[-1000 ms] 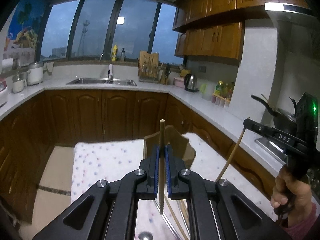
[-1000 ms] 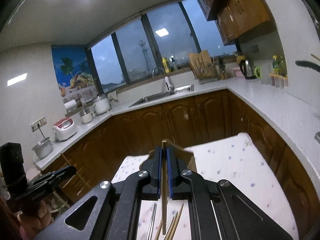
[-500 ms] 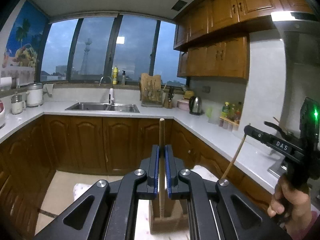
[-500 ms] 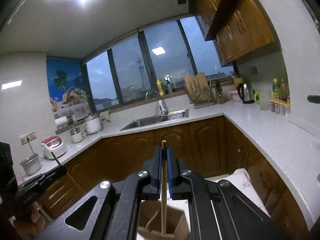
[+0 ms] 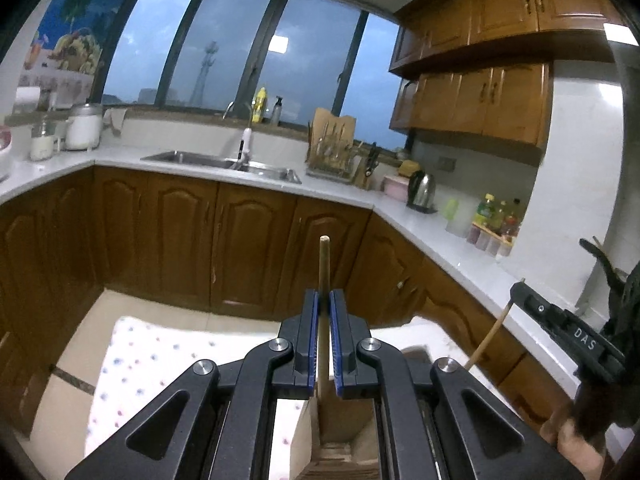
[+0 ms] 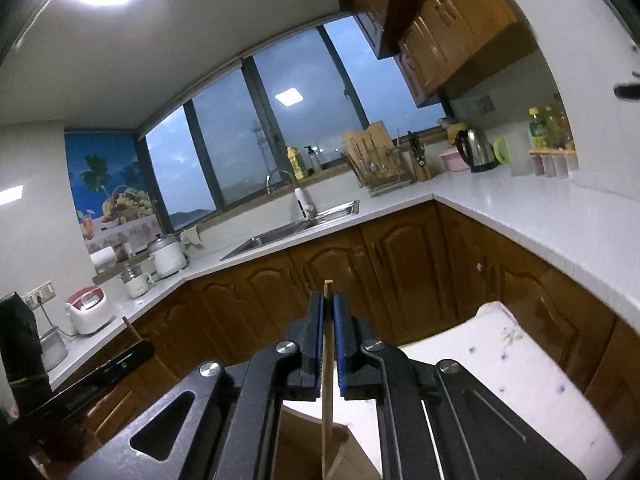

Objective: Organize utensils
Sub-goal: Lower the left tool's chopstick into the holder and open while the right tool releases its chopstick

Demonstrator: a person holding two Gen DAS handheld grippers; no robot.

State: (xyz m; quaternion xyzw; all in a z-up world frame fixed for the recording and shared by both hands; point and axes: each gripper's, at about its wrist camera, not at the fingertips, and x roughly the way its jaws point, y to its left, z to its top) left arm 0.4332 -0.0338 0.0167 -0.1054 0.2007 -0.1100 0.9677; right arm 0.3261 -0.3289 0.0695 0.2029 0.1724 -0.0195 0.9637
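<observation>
**Q:** Chopsticks first: where are the two slim round wooden chopsticks, and what has hold of them?

**A:** Each of your grippers carries one. In the left wrist view, the left gripper [image 5: 323, 344] has its blue-padded fingers [image 5: 311, 340] closed down to a narrow slot on the left chopstick [image 5: 323, 268], which stands upright with its blunt tip above the fingers. In the right wrist view, the right gripper [image 6: 328, 346] is closed the same way on the right chopstick [image 6: 327, 354]. The lower ends of both sticks reach down into the open brown cardboard holder [image 5: 340, 432], which sits on the white, dot-patterned cloth of the worktop [image 5: 140, 360].

**Q:** Which step is in hand?

**A:** Judged from this arrangement, you are at the insertion step: sticks gripped, held vertical, ends at or just inside the holder's mouth. Whether either end touches the bottom cannot be told.

**Q:** What does the next move call for?

**A:** Probably a straight descent with both sticks kept upright, then parting the fingers only once the holder walls can support them. Your right gripper appears just beside the left one [image 5: 560, 320], so keep them apart while lowering.
</observation>
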